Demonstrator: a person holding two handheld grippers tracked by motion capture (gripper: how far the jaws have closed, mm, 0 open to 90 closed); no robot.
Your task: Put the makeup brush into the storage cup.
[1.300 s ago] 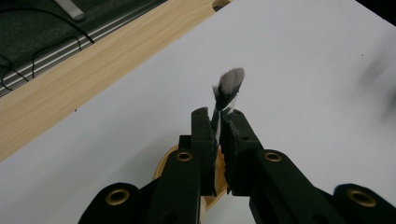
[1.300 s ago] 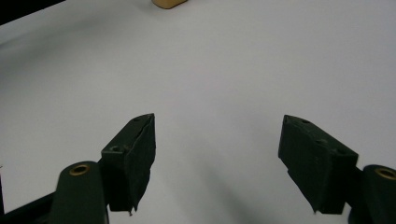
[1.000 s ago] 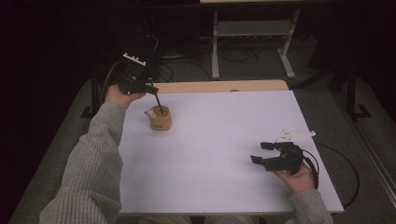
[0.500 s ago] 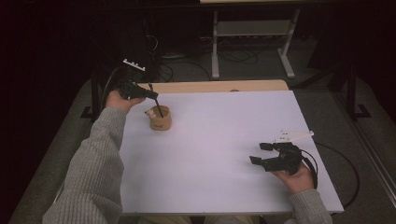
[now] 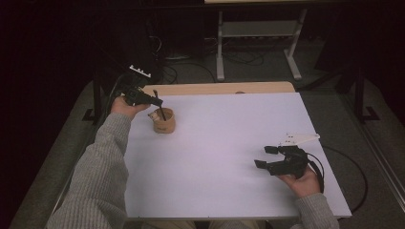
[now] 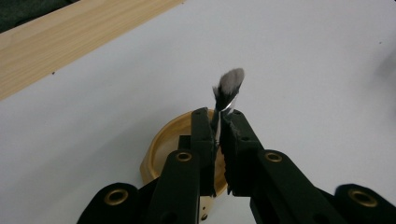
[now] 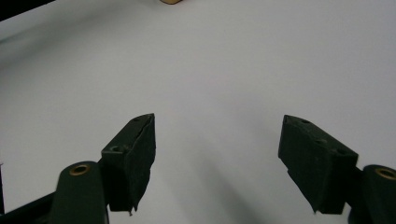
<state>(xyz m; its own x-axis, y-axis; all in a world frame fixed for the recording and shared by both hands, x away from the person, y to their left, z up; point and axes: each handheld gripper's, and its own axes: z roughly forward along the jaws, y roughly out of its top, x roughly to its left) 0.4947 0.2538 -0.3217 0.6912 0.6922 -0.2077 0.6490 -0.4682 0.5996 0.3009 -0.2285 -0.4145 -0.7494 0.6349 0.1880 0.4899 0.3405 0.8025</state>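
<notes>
Black jaws clamp a small brush
Left gripper [image 6: 218, 122] pinches the brush [image 6: 228, 89] over the wooden cup [image 5: 164, 121]; right gripper [image 7: 218, 122] gapes wide, empty.

white table top [image 5: 224, 157], metal stand [image 5: 258, 45]

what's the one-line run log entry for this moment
left gripper: shut on brush, over wooden cup | right gripper: open, idle over white table | brush: bristles up, not released
</notes>
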